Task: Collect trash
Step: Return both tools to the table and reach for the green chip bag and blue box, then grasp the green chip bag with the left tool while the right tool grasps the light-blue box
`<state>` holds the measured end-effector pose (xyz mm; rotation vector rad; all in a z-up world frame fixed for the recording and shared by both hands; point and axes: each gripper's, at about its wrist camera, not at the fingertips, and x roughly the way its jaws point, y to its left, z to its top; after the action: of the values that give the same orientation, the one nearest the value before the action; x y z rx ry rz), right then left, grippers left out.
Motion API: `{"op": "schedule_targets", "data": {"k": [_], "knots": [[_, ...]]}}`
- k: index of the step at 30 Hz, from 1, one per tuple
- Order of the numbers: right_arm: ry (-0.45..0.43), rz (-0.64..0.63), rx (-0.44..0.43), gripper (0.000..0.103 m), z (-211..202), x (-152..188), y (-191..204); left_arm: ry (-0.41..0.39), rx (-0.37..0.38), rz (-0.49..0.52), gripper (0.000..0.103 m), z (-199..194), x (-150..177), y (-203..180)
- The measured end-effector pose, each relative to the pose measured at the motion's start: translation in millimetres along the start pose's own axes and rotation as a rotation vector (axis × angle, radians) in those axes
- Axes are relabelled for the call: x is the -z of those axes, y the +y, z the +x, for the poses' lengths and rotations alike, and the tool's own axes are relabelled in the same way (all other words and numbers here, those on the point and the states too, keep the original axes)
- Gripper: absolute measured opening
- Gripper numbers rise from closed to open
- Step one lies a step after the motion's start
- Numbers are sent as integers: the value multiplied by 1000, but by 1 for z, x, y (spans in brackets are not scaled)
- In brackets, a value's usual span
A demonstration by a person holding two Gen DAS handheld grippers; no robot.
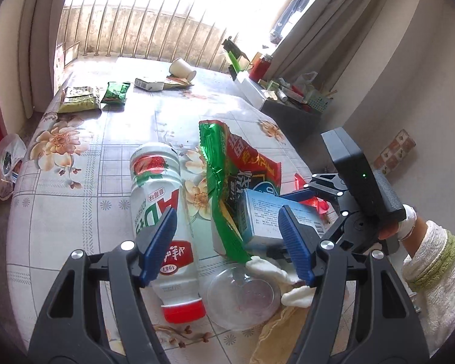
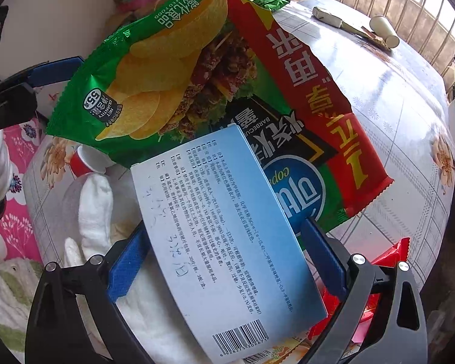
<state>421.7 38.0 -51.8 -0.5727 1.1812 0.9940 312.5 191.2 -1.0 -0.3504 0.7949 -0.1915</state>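
The counter (image 1: 75, 188), covered in a floral cloth, carries a near pile of trash. A plastic bottle (image 1: 160, 206) with a red cap lies on its side, left of a green chip bag (image 2: 179, 69). A light blue box (image 2: 224, 233) rests on the bag.

The left gripper (image 1: 227, 242) hovers over the pile, jaws open, gripping nothing. The right gripper (image 2: 224, 254) has its jaws spread wide on either side of the box; contact cannot be told.

Snack packets (image 1: 79, 98) and a paper cup (image 1: 182, 68) lie at the far end.
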Motion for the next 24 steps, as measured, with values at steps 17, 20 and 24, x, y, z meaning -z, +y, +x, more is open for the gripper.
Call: {"op": "schedule_targets", "data": {"k": [17, 20, 24], "knots": [[-134, 31, 87, 76, -29, 7, 6, -30, -94, 53, 5, 12, -14, -12], [-180, 54, 121, 76, -43, 10, 5, -79, -104, 57, 5, 0, -17, -18], [-251, 104, 174, 76, -64, 11, 2, -160, -119, 59, 5, -22, -23, -25]]}}
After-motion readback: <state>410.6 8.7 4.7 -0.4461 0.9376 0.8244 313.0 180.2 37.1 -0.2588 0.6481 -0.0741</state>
